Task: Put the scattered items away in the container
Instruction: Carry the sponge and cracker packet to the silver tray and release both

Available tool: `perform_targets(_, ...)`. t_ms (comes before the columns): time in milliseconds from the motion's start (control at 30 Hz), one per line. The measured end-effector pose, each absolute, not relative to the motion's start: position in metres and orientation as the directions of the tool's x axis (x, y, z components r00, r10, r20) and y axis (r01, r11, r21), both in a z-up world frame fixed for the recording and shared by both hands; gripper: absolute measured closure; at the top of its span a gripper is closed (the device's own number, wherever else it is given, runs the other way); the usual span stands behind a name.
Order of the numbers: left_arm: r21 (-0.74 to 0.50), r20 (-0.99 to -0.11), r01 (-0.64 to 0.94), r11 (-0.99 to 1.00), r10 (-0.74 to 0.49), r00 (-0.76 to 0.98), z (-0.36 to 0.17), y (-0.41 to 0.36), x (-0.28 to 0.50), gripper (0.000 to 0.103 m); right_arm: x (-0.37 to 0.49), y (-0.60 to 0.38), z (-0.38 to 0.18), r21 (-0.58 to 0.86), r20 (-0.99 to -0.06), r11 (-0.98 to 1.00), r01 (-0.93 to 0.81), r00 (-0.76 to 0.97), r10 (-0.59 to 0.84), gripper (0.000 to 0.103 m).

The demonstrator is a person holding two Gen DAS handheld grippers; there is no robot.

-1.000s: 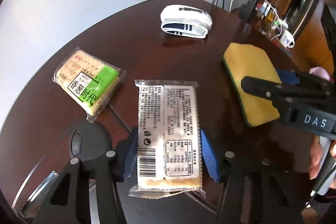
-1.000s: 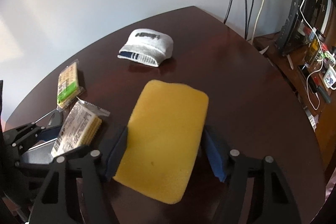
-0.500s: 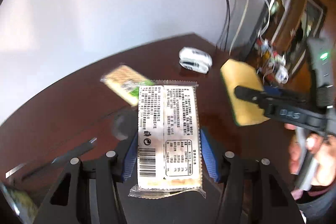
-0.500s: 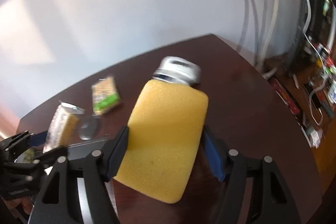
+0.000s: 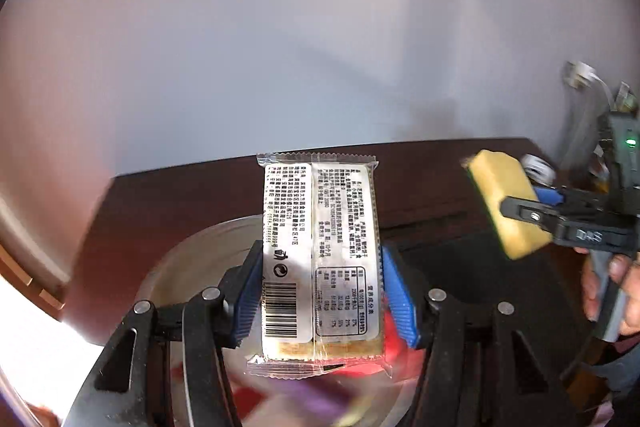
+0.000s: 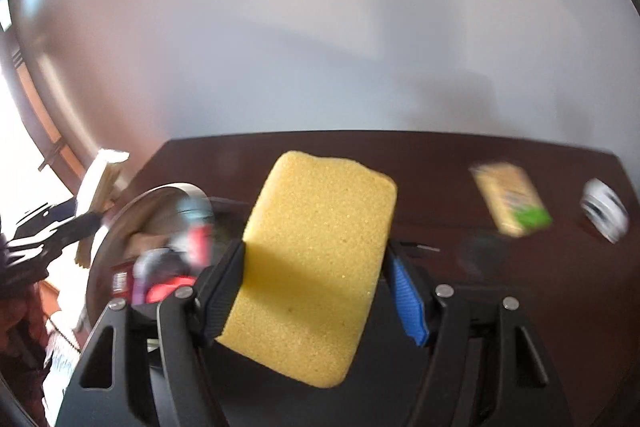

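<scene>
Within the last second both loads had been lifted off the counter [image 6: 500, 307] and swung toward the metal bowl [image 5: 192, 259]. The cracker packet [image 5: 320, 255] was held clamped in the left gripper [image 5: 322, 291] above the bowl – release seemed near. The yellow sponge [image 6: 316, 263] was clamped in the right gripper [image 6: 320, 291], beside the bowl. A green-labelled cracker packet [image 6: 510, 201] and a rolled sock [image 6: 604, 211] were left on the counter; nothing was seen blocking the way.

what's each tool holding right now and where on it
Left tool grips the cracker packet across its long edges; right tool grips the yellow sponge across its sides.
</scene>
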State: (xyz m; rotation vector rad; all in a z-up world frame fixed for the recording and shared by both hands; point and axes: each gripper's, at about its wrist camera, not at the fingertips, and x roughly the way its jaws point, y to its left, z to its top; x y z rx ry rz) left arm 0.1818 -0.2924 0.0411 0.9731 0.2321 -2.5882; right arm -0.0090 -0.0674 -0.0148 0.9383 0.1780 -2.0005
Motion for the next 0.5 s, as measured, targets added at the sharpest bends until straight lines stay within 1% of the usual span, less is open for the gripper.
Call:
perform_targets(100, -0.038, -0.682, 0.453, -0.891, -0.308, -0.663, 0.025, -0.324, 0.202, 0.045, 0.022, -0.128, -0.013, 0.209, -0.679, -0.505, 0.837, -0.248, -0.691, 0.034)
perform_targets(233, -0.074, -0.712, 0.5, -0.863, -0.306, -0.632, 0.0, -0.354, 0.214, 0.045, 0.058, -0.198, -0.022, 0.164, -0.698, -0.421, 0.892, -0.197, -0.689, 0.034)
perform_targets(333, -0.089, -0.725, 0.515, -0.852, -0.299, -0.62, -0.014, -0.368, 0.216, 0.045, 0.072, -0.235, -0.038, 0.144, -0.726, -0.391, 0.909, -0.171, -0.666, 0.034)
perform_targets(500, -0.116, -0.741, 0.534, -0.838, -0.285, -0.609, -0.03, -0.385, 0.214, 0.045, 0.073, -0.268, -0.059, 0.118, -0.761, -0.387, 0.914, -0.168, -0.627, 0.034)
